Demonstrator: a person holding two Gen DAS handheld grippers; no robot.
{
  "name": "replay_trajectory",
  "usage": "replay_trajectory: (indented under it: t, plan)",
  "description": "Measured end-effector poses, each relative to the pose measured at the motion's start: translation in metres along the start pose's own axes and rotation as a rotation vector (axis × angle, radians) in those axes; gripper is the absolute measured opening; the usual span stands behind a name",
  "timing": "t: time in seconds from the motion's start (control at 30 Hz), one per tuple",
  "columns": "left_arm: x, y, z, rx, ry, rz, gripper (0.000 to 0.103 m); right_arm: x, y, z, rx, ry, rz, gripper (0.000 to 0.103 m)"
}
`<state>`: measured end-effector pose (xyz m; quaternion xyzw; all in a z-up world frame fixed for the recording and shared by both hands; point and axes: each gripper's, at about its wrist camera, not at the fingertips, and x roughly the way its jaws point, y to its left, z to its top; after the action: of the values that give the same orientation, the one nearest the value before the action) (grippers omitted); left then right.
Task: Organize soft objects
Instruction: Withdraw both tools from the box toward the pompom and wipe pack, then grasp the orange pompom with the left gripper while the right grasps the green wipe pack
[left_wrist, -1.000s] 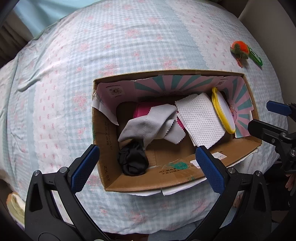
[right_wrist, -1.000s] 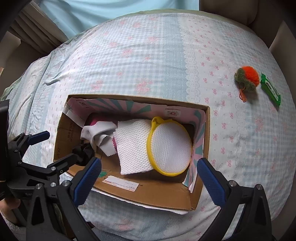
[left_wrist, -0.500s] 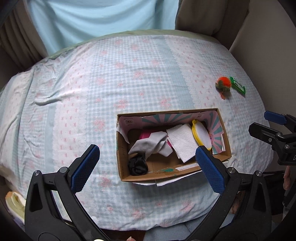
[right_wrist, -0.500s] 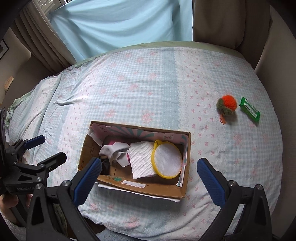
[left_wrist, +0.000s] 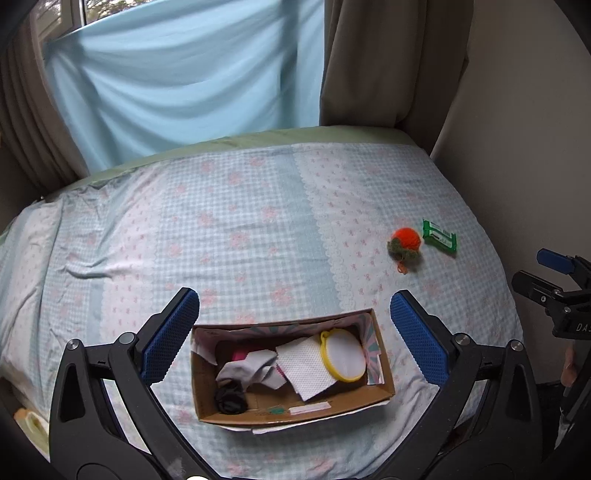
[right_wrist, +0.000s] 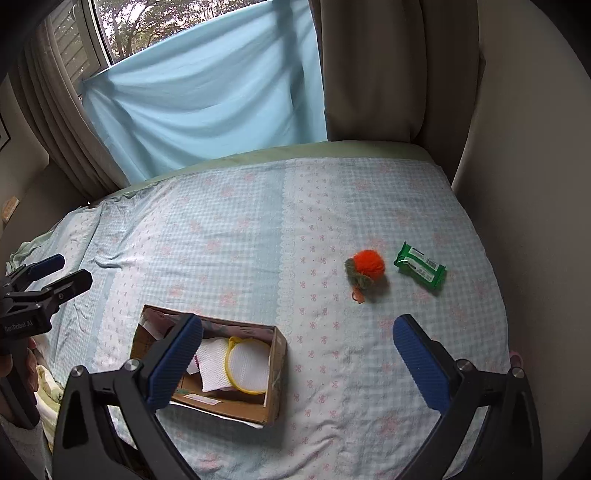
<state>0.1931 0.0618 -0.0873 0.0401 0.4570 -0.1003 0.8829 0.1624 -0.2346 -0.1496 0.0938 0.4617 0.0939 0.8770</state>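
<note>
Box (left_wrist: 295, 406) farther off (gingham bed (left_wrist: 240, 221))

- left gripper (left_wrist: 291, 336) – jaws spread wide, blue pads (left_wrist: 168, 338) well apart, nothing between them, held high
- right gripper (right_wrist: 297, 363) – jaws wide too, empty, blue pads (right_wrist: 421, 363) well apart
- each gripper shows at the other view's edge, side on – left one at far left, right one at far right

Readable: "GenRobot.AI" on left gripper (right_wrist: 48, 275) body; partial "DAS" on right gripper (left_wrist: 546, 271) body. Box (left_wrist: 295, 406) label, green packet (right_wrist: 420, 266) print illegible.
</note>
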Motion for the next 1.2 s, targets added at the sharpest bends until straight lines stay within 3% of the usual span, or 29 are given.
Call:
replay_trajectory:
  t: [0.27, 0.57, 1.0, 1.2]
  plan:
    - [0.083, -0.112, 0.027, -0.014, 0.05, -0.064, 0.103, 0.027, -0.109, 0.025, -0.048, 0.018, -0.029, 0.103]
    - [0.221, -0.203, 0.037, 0.105, 0.154, -0.101, 0.103, 0.122, -0.206, 0.049, -0.227, 0.062, 0.041, 0.103]
    - [0.415, -0.249, 0.036, 0.235, 0.35, -0.18, 0.101, 0.289, -0.279, 0.051, -0.415, 0.2, 0.165, 0.102]
    - [0.466, -0.255, 0.027, 0.305, 0.43, -0.176, 0.086, 0.343, -0.284, 0.047, -0.479, 0.257, 0.212, 0.095]
